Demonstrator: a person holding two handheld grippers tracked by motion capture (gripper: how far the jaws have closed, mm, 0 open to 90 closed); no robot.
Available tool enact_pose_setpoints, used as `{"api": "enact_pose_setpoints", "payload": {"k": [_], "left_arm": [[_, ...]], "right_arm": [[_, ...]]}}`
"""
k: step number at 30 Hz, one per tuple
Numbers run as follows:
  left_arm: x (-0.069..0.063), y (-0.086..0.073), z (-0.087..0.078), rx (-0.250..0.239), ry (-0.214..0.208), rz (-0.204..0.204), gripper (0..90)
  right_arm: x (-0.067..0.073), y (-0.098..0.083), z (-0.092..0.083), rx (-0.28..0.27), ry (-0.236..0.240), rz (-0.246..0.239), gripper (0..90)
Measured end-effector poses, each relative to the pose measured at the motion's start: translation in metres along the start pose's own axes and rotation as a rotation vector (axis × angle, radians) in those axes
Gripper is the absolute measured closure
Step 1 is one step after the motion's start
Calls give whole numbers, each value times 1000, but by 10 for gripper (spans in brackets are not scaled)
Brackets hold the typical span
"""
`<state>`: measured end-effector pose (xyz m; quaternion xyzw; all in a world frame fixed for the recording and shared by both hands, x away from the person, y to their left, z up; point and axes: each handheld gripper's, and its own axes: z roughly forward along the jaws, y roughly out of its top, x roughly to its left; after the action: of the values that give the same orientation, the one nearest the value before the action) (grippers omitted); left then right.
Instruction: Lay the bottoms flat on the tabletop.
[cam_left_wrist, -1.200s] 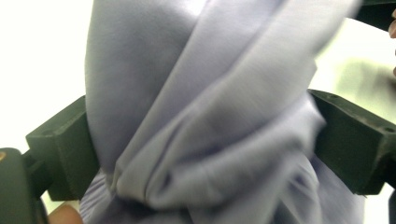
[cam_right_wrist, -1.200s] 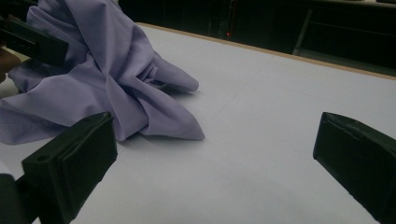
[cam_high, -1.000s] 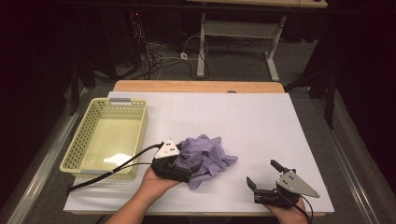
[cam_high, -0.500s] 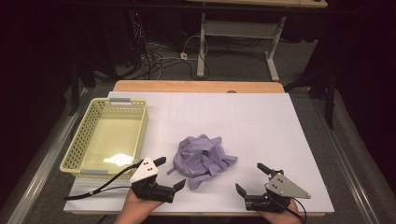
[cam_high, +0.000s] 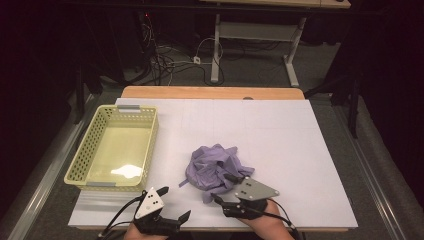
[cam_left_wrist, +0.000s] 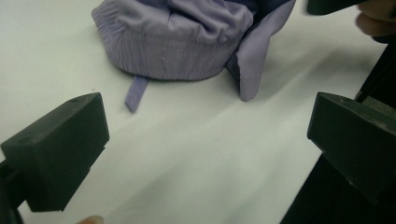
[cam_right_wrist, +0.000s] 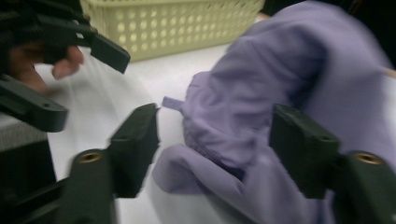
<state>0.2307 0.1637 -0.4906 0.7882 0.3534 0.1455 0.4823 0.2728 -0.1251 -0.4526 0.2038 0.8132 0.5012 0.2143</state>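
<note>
A crumpled purple cloth (cam_high: 215, 165) lies on the white table (cam_high: 280, 135), a little in front of its middle. My right gripper (cam_high: 221, 187) is at the cloth's near edge. Its jaws have just been closing, and in the right gripper view (cam_right_wrist: 215, 144) a fold of the cloth (cam_right_wrist: 261, 84) sits between them, with the left jaw still a little apart from the fabric. My left gripper (cam_high: 176, 202) is held near the front edge, left of the cloth. Its jaws stand wide open (cam_left_wrist: 205, 140) over bare table, with the cloth (cam_left_wrist: 187, 42) ahead of them.
A pale yellow perforated basket (cam_high: 152, 145) stands at the left side of the table, seen also in the right gripper view (cam_right_wrist: 177, 23). Bare white tabletop stretches behind and to the right of the cloth. Cables lie on the floor beyond the table's far wooden edge.
The left gripper came off the cloth and drew back towards the front edge. The right gripper slid left from the front right up to the cloth, its jaws narrower around a fold.
</note>
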Motion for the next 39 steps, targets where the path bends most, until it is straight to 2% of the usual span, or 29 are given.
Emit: {"api": "enact_pose_setpoints", "payload": {"k": [2, 3, 5, 7, 8, 9, 10, 12, 14, 18, 21, 27, 31, 32, 34, 36, 39], "left_arm": [[1, -4, -2, -1, -4, -13, 0], [1, -5, -2, -1, -15, -17, 0], [1, -6, -2, 8, -15, 2, 0], [0, -5, -2, 3, -30, 0, 0], [0, -4, -2, 8, -36, 1, 0], [0, -3, -1, 2, -41, 5, 0], [-1, -1, 0, -2, -47, 13, 0], [0, 2, 1, -22, -56, 22, 0], [2, 5, 4, -30, -71, 13, 0], [5, 13, 10, -48, -75, 43, 0], [7, 19, 18, -20, -78, 60, 0], [8, 27, 33, 0, -106, 86, 0], [15, 34, 41, -35, -94, 107, 0], [18, 36, 43, -58, -87, 108, 0], [23, 38, 47, -76, -63, 116, 0], [26, 38, 50, -75, -57, 130, 0], [28, 38, 51, -71, -70, 108, 0]], "right_arm": [[1, 3, 23, 64, -7, -22, 452], [1, 3, 23, 64, -7, -22, 452], [-1, 2, 36, 108, -8, -23, 475], [-4, -2, 49, 199, 17, -17, 547], [-2, -11, 55, 257, 12, -46, 696], [0, -14, 55, 255, 6, -65, 765], [0, -14, 55, 255, 6, -65, 765], [0, -13, 51, 242, 22, -56, 837], [-2, -11, 43, 202, 34, -26, 846], [-7, -7, 21, 128, 42, 20, 845], [-13, -5, 0, 73, 34, 62, 842], [-26, -7, -31, 18, -43, 92, 839], [-38, -13, -46, 3, -95, 119, 838], [-45, -18, -54, 4, -124, 130, 837], [-50, -22, -58, 11, -142, 137, 838], [-59, -32, -65, 19, -167, 169, 838], [-74, -47, -74, 42, -216, 213, 834]]}}
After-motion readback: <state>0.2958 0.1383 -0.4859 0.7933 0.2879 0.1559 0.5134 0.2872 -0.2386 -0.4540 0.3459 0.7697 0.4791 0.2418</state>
